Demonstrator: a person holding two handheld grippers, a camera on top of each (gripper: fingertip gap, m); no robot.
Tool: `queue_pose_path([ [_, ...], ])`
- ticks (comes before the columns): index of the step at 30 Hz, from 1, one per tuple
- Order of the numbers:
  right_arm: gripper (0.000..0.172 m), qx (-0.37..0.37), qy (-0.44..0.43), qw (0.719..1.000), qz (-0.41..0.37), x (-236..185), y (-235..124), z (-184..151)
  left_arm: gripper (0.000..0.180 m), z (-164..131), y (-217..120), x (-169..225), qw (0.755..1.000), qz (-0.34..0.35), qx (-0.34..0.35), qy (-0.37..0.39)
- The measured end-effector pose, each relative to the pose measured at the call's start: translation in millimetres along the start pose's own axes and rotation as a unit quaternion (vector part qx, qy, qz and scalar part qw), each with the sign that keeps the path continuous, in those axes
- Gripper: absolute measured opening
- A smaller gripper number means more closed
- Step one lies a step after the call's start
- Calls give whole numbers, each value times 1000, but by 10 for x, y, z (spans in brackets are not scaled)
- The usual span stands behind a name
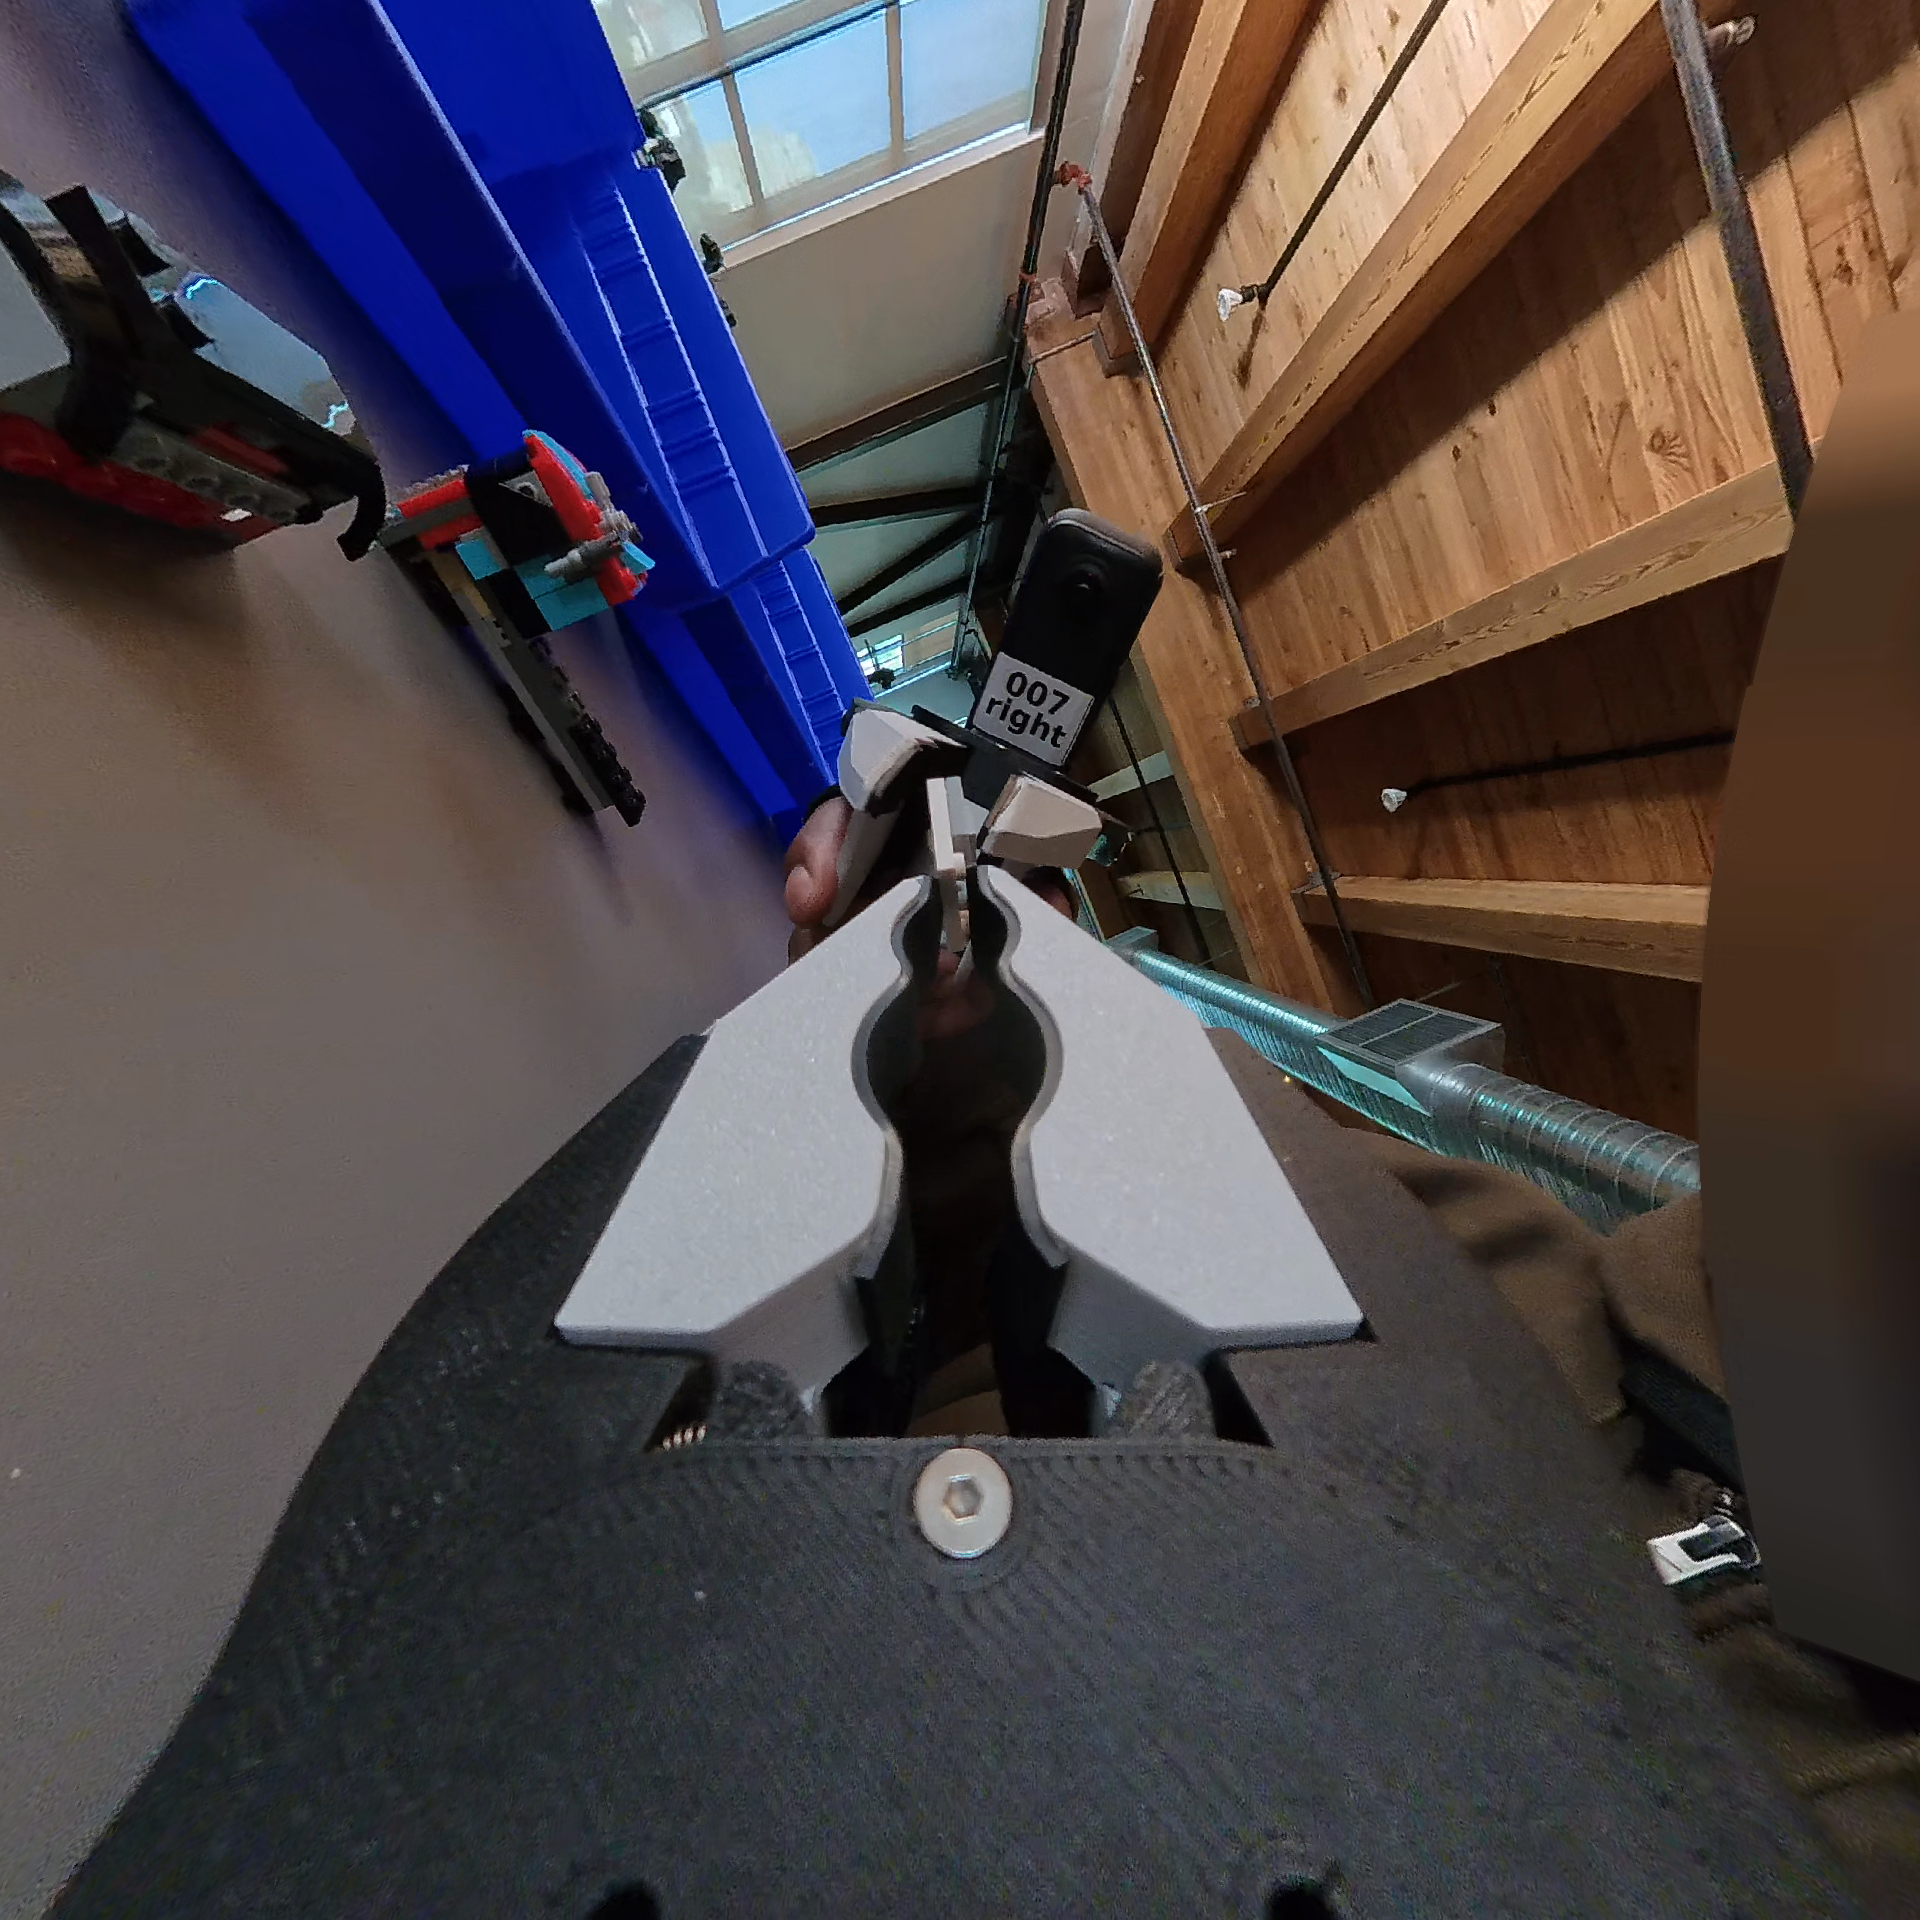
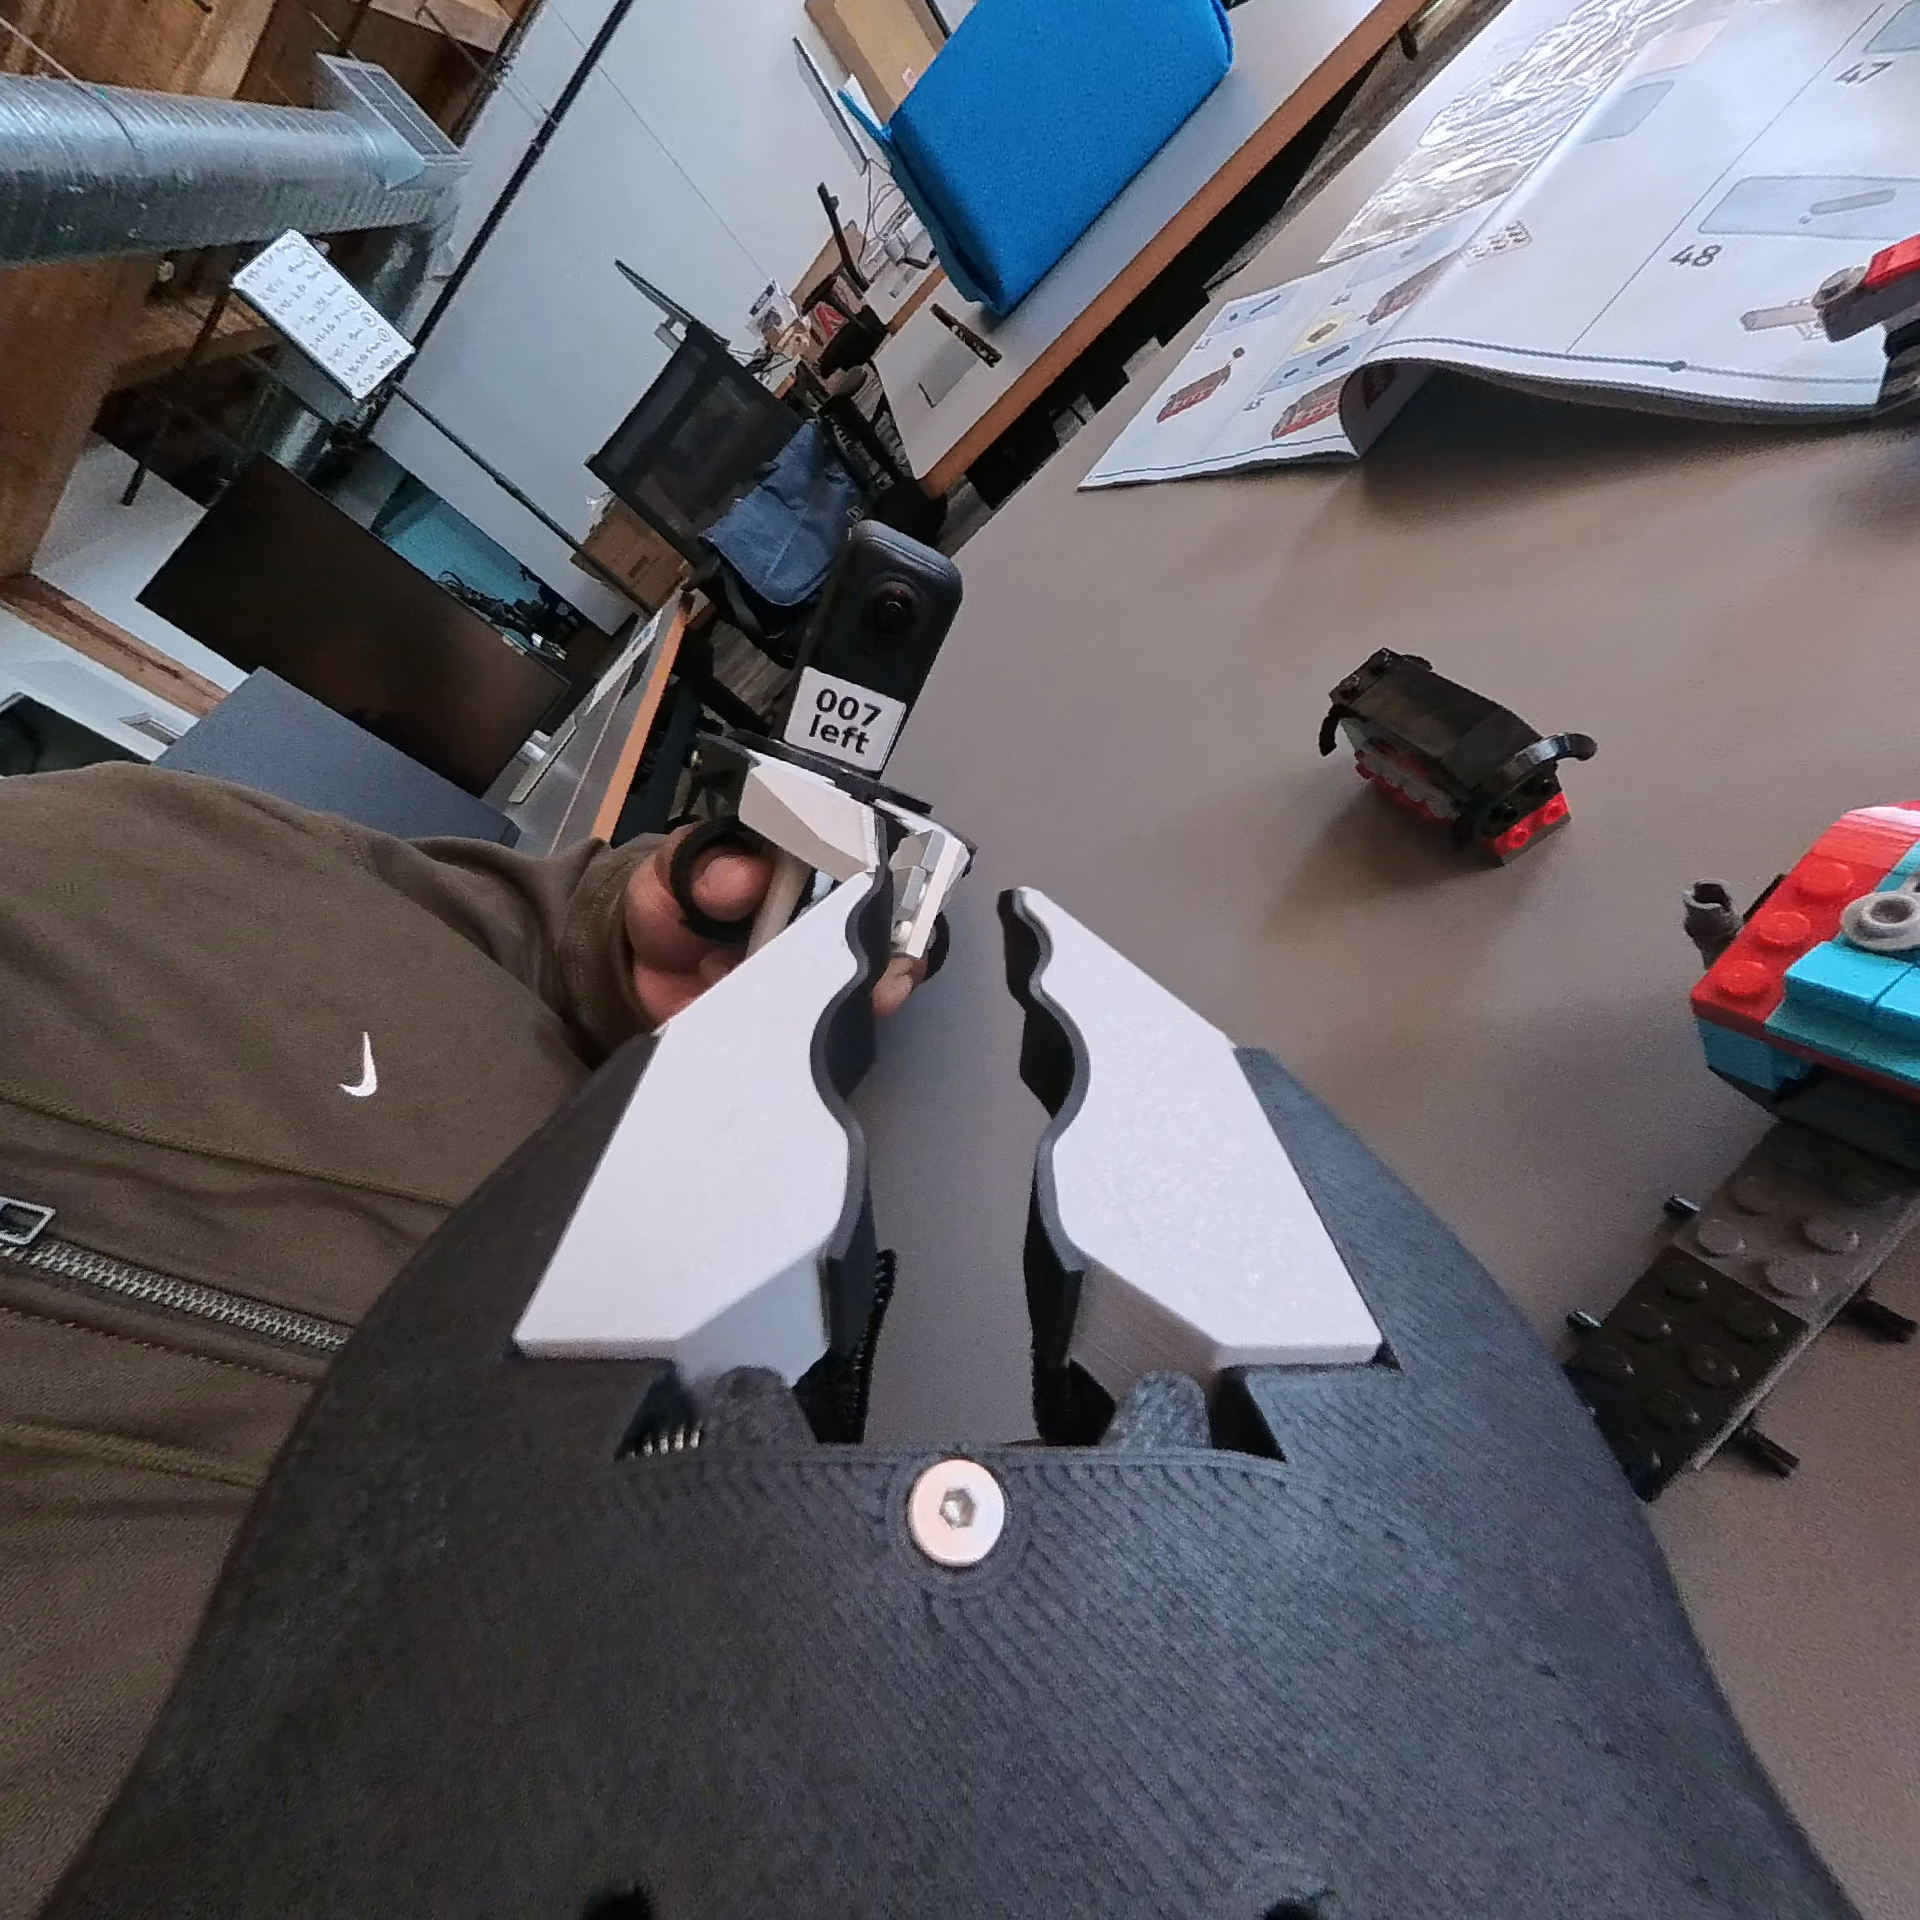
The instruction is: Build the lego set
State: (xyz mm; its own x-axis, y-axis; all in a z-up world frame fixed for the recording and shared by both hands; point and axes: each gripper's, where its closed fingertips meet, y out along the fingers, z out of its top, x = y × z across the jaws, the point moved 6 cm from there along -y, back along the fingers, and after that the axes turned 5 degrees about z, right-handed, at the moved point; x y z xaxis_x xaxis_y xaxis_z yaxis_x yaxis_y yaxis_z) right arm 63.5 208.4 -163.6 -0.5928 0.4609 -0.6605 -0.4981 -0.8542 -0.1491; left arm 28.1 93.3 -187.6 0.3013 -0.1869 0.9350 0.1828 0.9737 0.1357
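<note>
Between my two sets of fingers, held up off the grey surface [image 2: 1195, 644], sits the thing that matters: a small light grey brick piece [image 1: 951, 883], a thin flat plate with a short stub on one side. My left gripper [image 1: 951, 891] has its fingers pressed nearly together on that piece, pinching its near end, so the plate's long axis runs straight on from the left fingers toward the right gripper [image 2: 940, 904]. From the right wrist view I see the same piece [image 2: 914, 899] standing out of the left fingertips, lying just beside the inner edge of my right gripper's near finger [image 2: 821, 935], not centred in the gap. The right fingers are spread, with bare surface showing between them, and I see neither pad pressing on the plate; whether the near pad brushes it I cannot tell. From the left wrist view the far end of the plate reaches up between the right fingertips [image 1: 1039, 826], closer to one than to the other. The two grippers point tip to tip, so the right one is the nearer free tool. Well apart on the surface lie a black and red brick block [image 2: 1455, 758], a red and turquoise brick assembly [image 2: 1829, 987] on a dark studded plate [image 2: 1745, 1278], an open instruction booklet [image 2: 1558, 260], and blue bins [image 1: 540, 260].
</note>
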Motion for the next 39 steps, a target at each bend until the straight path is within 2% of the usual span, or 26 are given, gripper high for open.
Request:
queue_pose_path([
  [12,8,6,10,999,39,-64,4,0,5,14,-2,43,999,-4,-18,38],
  [39,7,29,-52,998,13,-132,28,20,5,64,-16,101,996,-15,-27,88],
])
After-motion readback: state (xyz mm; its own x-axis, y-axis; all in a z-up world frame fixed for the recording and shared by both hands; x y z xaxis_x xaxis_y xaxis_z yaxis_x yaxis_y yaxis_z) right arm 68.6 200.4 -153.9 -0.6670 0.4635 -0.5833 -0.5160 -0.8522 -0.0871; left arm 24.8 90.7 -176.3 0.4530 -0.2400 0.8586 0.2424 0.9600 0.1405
